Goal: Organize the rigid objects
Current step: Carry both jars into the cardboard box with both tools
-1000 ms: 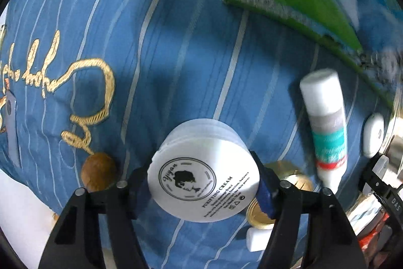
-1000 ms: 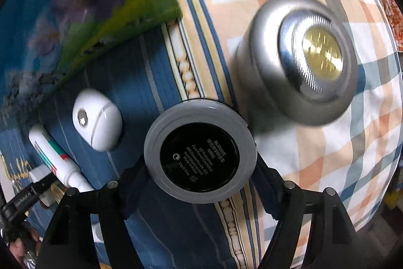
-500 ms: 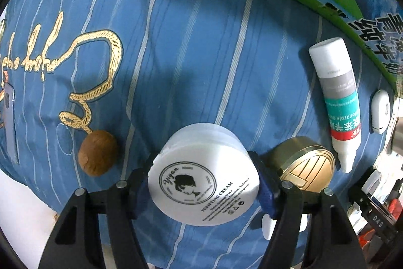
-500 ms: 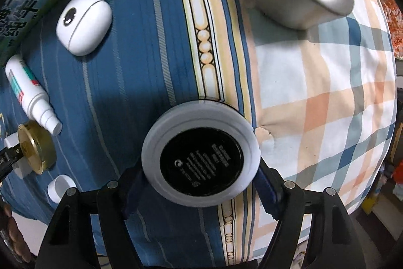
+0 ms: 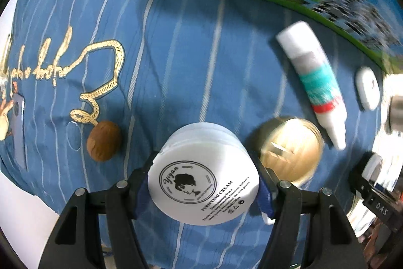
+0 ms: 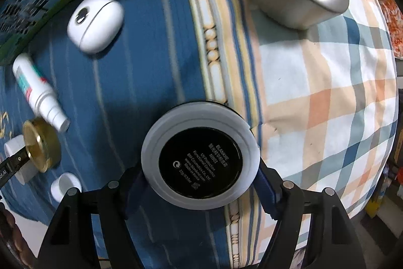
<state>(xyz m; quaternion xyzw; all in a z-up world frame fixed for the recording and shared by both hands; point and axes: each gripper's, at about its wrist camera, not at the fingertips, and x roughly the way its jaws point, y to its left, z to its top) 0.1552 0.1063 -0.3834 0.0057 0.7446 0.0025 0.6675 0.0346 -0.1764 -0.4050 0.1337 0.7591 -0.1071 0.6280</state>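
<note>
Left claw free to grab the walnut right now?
Probably not: the left claw is shut on the white cream jar. The walnut lies unobstructed beside it, so it would have to set the jar down first.

the left gripper points straight down, its two black fingers spread about halfway and clamped by blue pads on the sides of a round white jar. the right gripper points steeply down, fingers set a little wider, gripping a grey-rimmed compact.
</note>
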